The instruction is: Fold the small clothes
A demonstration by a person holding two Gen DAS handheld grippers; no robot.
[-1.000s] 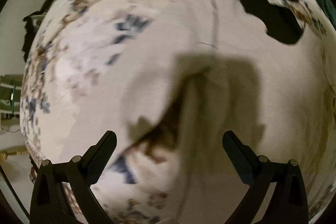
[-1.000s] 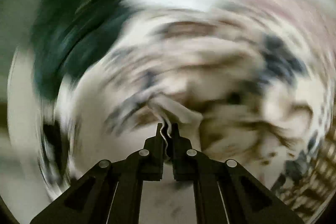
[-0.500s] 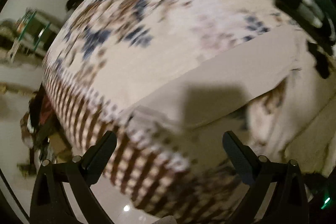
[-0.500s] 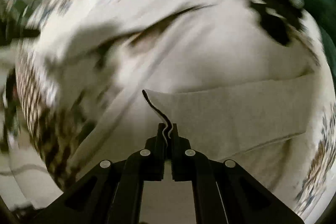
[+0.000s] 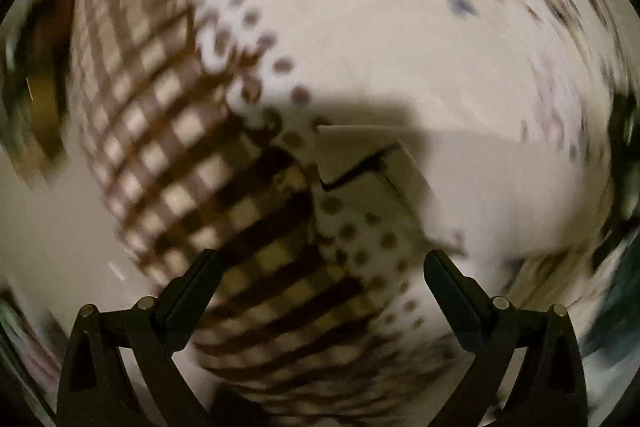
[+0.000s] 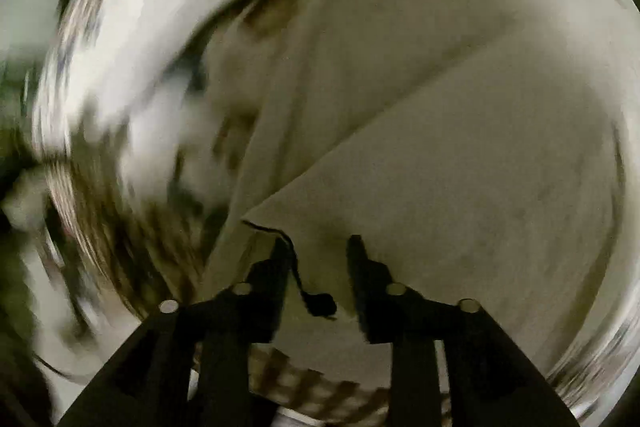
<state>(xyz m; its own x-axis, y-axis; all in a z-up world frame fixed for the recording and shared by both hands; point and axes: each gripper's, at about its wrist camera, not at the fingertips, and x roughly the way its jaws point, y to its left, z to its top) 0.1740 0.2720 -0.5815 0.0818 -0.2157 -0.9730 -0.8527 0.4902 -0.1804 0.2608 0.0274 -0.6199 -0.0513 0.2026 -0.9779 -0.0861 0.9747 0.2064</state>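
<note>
Our left hand-held gripper hangs with its fingers spread wide and holding nothing over the brown-checked, dotted tablecloth. Our right hand-held gripper is parted too, and the corner of the small cream cloth garment lies loose between its fingers, spread on that floral-printed cover.

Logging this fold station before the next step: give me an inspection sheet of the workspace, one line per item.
Surface: patterned cloth, cream with blurred blue and brown florals, dots and a brown check border.
Job's things: plain cream garment, folded, its corner lying between the right fingers.
Clutter: dark blurred shapes at the cloth's edges; too smeared to name.
Grippers: left gripper open above the check border; right gripper open, nothing clamped.
Cables: nothing seen; only a dark thread at the garment's corner.
Surroundings: blurred, cannot tell.
</note>
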